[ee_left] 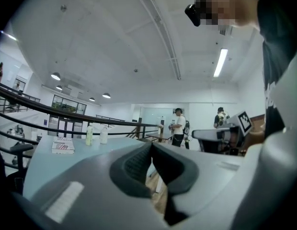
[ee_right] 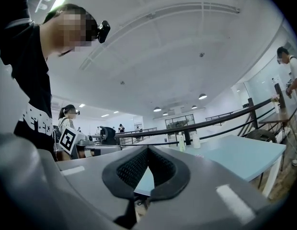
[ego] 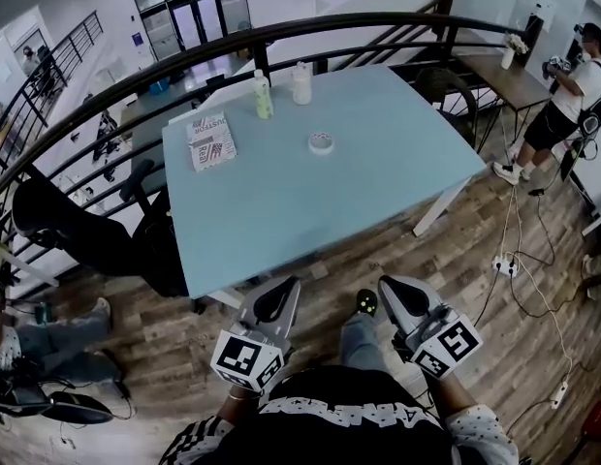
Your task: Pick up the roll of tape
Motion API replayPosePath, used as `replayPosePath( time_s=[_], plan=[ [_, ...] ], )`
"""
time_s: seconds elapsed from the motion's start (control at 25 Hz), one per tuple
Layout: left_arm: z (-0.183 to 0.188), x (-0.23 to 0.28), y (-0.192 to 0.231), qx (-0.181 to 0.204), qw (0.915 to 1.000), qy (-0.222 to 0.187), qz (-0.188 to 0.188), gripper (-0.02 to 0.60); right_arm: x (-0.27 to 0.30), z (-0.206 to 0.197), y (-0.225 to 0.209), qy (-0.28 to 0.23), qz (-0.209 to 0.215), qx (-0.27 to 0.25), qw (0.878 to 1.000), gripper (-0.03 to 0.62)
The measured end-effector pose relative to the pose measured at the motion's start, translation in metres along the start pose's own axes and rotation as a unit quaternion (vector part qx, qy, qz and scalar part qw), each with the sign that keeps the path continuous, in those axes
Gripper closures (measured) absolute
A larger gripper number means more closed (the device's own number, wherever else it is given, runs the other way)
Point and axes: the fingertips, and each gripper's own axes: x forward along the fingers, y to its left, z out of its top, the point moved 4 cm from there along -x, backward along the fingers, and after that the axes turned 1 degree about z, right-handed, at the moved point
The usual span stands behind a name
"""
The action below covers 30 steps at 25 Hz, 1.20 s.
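Note:
A small white roll of tape (ego: 321, 142) lies flat on the light blue table (ego: 378, 192), right of its middle. Both grippers hang close to my body, below the table's near edge and well short of the tape. My left gripper (ego: 284, 286) has its jaws closed tip to tip with nothing between them, as the left gripper view (ee_left: 152, 145) also shows. My right gripper (ego: 391, 284) is shut and empty too, with its pads meeting (ee_right: 148, 148). Both point level toward the table. I cannot make out the tape in the gripper views.
On the table are a printed book (ego: 211, 141), a green bottle (ego: 264, 95) and a white bottle (ego: 301, 83). A curved black railing (ego: 136, 90) runs behind it. A person (ego: 572, 85) stands at the far right by a side table (ego: 494, 77). Cables and a power strip (ego: 504, 264) lie on the wooden floor.

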Motion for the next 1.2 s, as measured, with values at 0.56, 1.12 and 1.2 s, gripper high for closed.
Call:
replayPosePath(
  time_s=[0.56, 1.12, 1.2],
  plan=[
    [-0.002, 0.075, 0.028, 0.005, 0.9971, 0.014, 0.075, 0.581, 0.060, 0.006, -0.099, -0.011, 0.060, 0.034, 0.998, 0.594],
    [0.005, 0.179, 0.031, 0.009, 0.9976, 0.037, 0.057, 0.581, 0.084, 0.004, -0.189, -0.002, 0.062, 0.062, 0.996, 0.594],
    [0.008, 0.186, 0.035, 0.008, 0.9971, 0.040, 0.064, 0.581, 0.090, 0.006, -0.198, -0.002, 0.065, 0.065, 0.996, 0.594]
  ],
)
